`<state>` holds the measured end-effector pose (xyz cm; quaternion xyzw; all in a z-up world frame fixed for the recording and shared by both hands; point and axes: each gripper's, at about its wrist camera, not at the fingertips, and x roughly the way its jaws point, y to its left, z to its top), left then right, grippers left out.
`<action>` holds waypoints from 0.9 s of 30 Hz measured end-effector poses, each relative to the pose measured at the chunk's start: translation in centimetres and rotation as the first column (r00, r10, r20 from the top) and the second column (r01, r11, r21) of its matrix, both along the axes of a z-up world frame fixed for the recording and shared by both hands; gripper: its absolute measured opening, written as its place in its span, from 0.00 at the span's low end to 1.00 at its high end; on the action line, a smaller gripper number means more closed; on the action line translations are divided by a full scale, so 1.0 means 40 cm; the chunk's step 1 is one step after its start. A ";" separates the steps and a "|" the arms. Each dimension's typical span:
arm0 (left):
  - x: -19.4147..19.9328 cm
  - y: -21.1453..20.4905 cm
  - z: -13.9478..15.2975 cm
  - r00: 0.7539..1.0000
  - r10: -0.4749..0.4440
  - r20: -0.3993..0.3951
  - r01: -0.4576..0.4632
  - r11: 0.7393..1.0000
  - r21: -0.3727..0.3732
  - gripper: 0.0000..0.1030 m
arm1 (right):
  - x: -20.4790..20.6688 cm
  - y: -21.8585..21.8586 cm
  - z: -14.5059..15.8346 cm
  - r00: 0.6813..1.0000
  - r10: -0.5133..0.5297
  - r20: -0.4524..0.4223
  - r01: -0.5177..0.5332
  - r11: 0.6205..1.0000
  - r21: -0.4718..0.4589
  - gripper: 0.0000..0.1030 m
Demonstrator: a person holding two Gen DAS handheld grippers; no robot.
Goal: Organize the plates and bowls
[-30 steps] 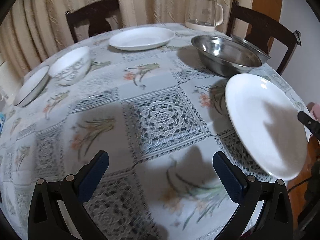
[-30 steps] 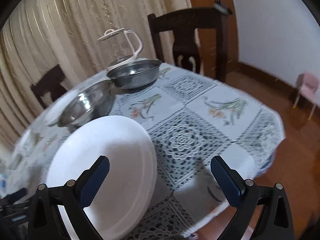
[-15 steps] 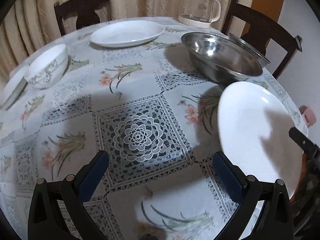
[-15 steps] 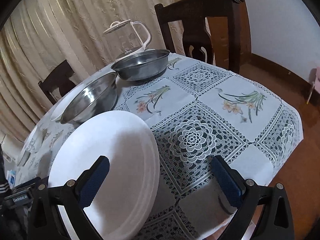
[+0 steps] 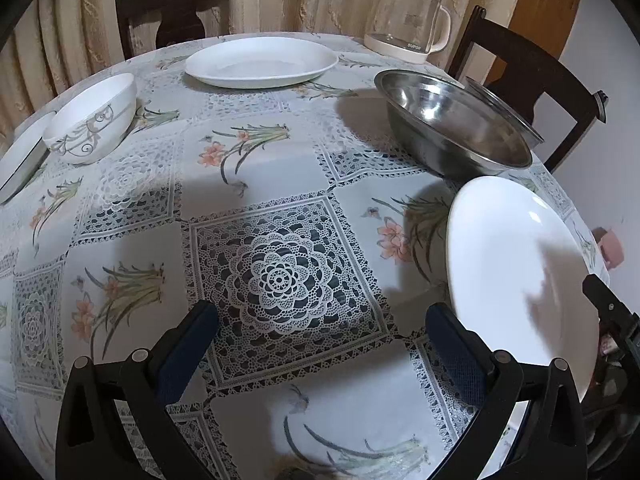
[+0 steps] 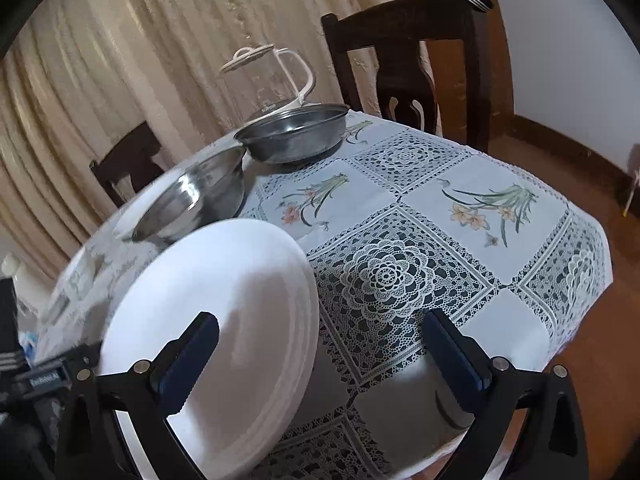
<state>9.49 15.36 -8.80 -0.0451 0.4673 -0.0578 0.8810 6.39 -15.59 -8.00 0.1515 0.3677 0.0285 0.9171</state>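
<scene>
Floral tablecloth (image 5: 256, 184) before curtains, my left gripper (image 5: 320, 344) and right gripper (image 6: 320, 352) both spread, empty, white plate (image 6: 224, 304) at the near edge, steel bowl (image 5: 456, 132) half-hiding another behind, patterned bowl (image 5: 90, 118) far left.

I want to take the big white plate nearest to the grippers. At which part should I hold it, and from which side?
Grip the thin rim of the large white plate at its near edge, coming in low from the table's edge with the right hand-held gripper, one finger above the rim and one below. It looks flat and wide, so only the rim fits between the open fingers; the steel bowl crowds its far side.
</scene>
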 end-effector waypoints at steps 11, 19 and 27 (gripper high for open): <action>-0.027 -0.006 -0.004 0.995 -0.091 0.034 0.089 0.995 0.040 1.00 | -0.007 -0.028 0.000 0.999 -0.022 0.033 0.018 0.995 0.099 1.00; -0.022 0.009 0.012 0.997 -0.064 0.046 0.067 0.995 -0.068 0.92 | -0.011 -0.029 0.006 0.999 -0.014 0.050 0.007 0.990 0.142 0.98; -0.011 0.021 0.024 0.997 -0.068 0.033 0.073 0.979 -0.188 0.71 | -0.005 0.003 0.013 0.998 0.033 0.057 -0.038 0.994 0.104 0.82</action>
